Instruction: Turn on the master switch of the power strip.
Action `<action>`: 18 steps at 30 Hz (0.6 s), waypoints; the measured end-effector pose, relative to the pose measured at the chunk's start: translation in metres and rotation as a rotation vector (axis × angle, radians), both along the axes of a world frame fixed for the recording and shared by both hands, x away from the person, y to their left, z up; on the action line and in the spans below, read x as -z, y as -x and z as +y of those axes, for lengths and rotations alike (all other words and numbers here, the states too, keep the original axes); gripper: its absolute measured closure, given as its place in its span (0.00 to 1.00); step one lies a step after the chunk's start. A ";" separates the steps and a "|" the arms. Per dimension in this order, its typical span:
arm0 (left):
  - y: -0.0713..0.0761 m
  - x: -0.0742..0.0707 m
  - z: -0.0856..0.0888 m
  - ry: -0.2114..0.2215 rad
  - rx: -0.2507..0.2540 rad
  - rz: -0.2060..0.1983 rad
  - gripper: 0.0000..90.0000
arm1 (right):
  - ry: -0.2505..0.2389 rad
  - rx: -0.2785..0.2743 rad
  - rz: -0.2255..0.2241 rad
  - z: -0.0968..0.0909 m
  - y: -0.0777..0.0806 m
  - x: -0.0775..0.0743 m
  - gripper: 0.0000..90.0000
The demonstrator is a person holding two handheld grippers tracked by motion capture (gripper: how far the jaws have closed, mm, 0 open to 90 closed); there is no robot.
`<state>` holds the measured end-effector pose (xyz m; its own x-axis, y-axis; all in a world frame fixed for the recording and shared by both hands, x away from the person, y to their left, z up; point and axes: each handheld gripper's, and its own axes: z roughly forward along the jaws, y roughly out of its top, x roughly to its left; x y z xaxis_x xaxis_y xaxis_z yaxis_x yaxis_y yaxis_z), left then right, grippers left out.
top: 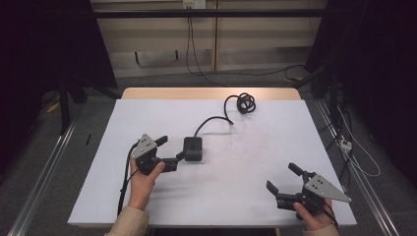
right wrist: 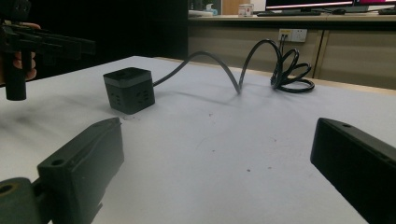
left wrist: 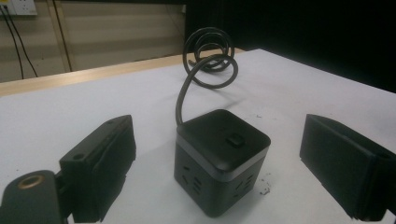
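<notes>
Lab/recording rig: black curtains (top: 373,73), rail frame (top: 44,172), floor cables (top: 246,73), monitors (right wrist: 322,4).

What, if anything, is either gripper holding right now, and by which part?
Nothing: the left gripper stands open around the power cube, and the right gripper is open.

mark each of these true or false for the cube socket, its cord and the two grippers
1. The cube socket stands on the white table. True.
2. The left gripper is shut on the cube. False: its jaws stand open on either side of the cube, with a gap to each in the left gripper view.
3. The cord ends in a coil near the table's far edge. True.
4. The right gripper holds the cord. False: its jaws are open with nothing between them, near the table's front right corner, far from the cord.
5. The cube lies tipped on its side. False: it stands upright, its button on top.
</notes>
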<state>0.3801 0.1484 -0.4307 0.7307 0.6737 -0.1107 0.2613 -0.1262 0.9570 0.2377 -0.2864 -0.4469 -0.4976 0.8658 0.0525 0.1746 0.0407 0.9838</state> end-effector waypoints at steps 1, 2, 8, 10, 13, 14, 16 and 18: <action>0.000 0.000 -0.001 0.004 0.000 0.002 0.11 | 0.000 -0.001 0.000 0.000 0.000 0.000 0.02; -0.001 0.000 -0.002 0.007 0.001 0.001 0.12 | 0.000 -0.002 0.001 0.000 0.000 0.000 0.03; -0.003 -0.001 -0.005 0.015 0.005 0.004 0.12 | 0.002 -0.003 0.002 0.001 0.000 0.000 0.03; -0.004 -0.002 -0.005 0.012 0.003 0.002 0.12 | 0.001 0.000 0.002 0.001 0.000 0.000 0.03; -0.005 -0.002 -0.007 0.007 0.004 0.001 0.12 | 0.002 -0.002 0.002 0.001 0.000 0.001 0.03; -0.005 -0.002 -0.008 0.009 0.002 0.003 0.12 | 0.005 -0.002 0.002 0.001 0.000 0.001 0.03; -0.007 -0.002 -0.010 0.001 0.009 0.001 0.12 | 0.005 -0.003 0.000 0.001 0.001 0.001 0.03; -0.007 -0.002 -0.011 0.006 0.010 0.005 0.13 | 0.005 -0.001 0.000 0.001 0.001 0.001 0.03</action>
<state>0.3875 0.1373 -0.4284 0.7368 0.6656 -0.1185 0.2651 -0.1232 0.9563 0.2371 -0.2851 -0.4474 -0.4988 0.8654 0.0481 0.1748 0.0460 0.9835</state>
